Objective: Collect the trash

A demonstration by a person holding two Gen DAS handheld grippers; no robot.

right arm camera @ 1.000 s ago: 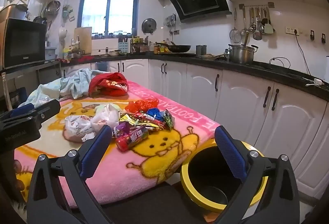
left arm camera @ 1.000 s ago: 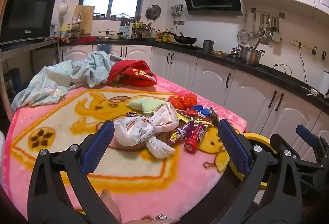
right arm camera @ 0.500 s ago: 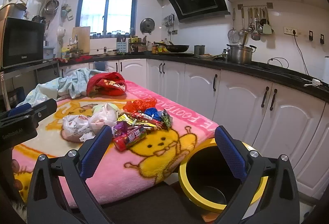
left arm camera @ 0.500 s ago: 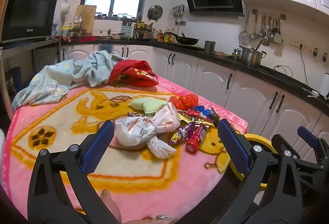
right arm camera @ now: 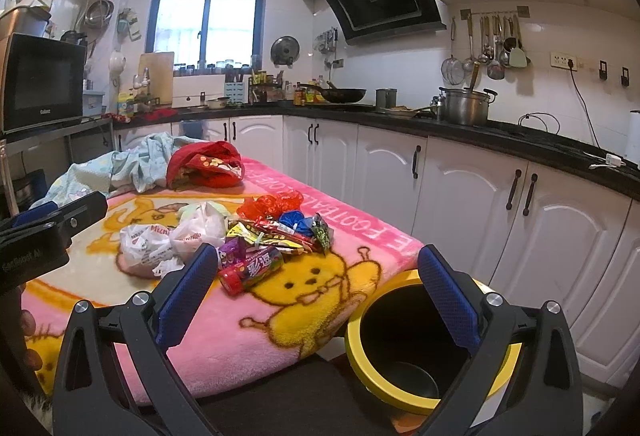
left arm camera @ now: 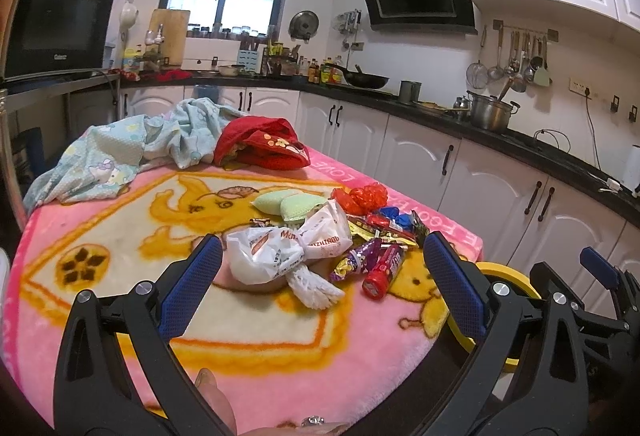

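While both gape wide, neither hand-held gripper touches the wrappers

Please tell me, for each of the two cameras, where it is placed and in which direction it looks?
Left wrist: sits on the left claw, open, looking along its fingers across the pink blanket at the white plastic bag; a fingertip shows below.
Right wrist: sits on the right claw, open, looking over the blanket's corner and the yellow-rimmed bin; the left claw shows at its left edge.
Shared: the wrapper pile, the red candy tube, the bin, the kitchen counter.
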